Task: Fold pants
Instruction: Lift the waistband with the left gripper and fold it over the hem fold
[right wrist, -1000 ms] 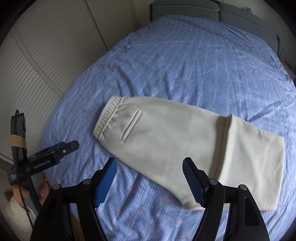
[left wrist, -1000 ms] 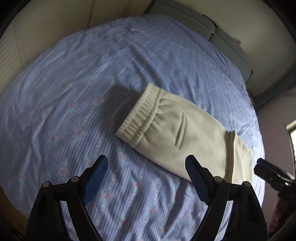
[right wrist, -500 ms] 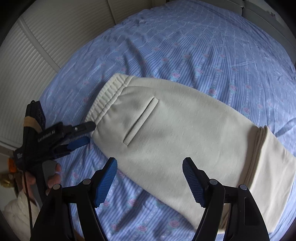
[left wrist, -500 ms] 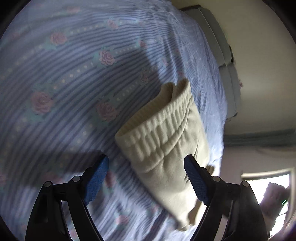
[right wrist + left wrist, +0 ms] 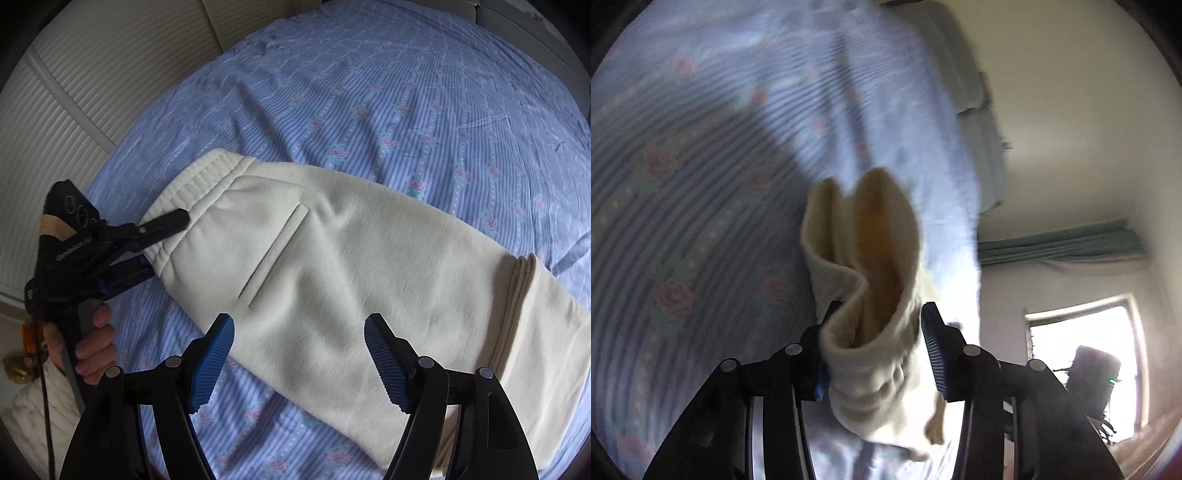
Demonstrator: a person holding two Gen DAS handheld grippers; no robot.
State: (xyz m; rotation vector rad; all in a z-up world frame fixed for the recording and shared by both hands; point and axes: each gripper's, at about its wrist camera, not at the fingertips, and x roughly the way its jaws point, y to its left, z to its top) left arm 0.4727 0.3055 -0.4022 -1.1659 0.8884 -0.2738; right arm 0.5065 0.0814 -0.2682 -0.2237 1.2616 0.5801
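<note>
Pants: cream pants [image 5: 332, 266] lie across the blue rose-print sheet [image 5: 369, 96], already folded once, with the leg ends doubled over at the right of your right wrist view. The back pocket slit faces up.
Waistband: the ribbed waistband [image 5: 864, 332] sits at the left end of the pants; in your left wrist view it stands bunched into a wavy fold with its opening facing the camera.
Left gripper: your left gripper [image 5: 875, 332] has the waistband between its jaws, which are closing on it. The near finger is hidden behind the cloth and the far pad stands just beside the rib; I cannot tell whether the pads already press. From the right wrist view, the left gripper [image 5: 162, 240] has one finger over the waistband and one under it.
Change, left: half a second ago your jaws stood wide with the waistband lying ahead of them; a second ago you were well above the bed. Now the cloth is inside the jaws and the gap is much narrower.
Right gripper: your right gripper [image 5: 299, 354] hangs wide above the near edge of the pants, holding nothing.
Change, right: it is lower and nearer the pants than a second ago; its gap looks the same.
Hand: your left hand [image 5: 92, 347] grips the handle, with a cream sleeve [image 5: 29, 417] below it.
</note>
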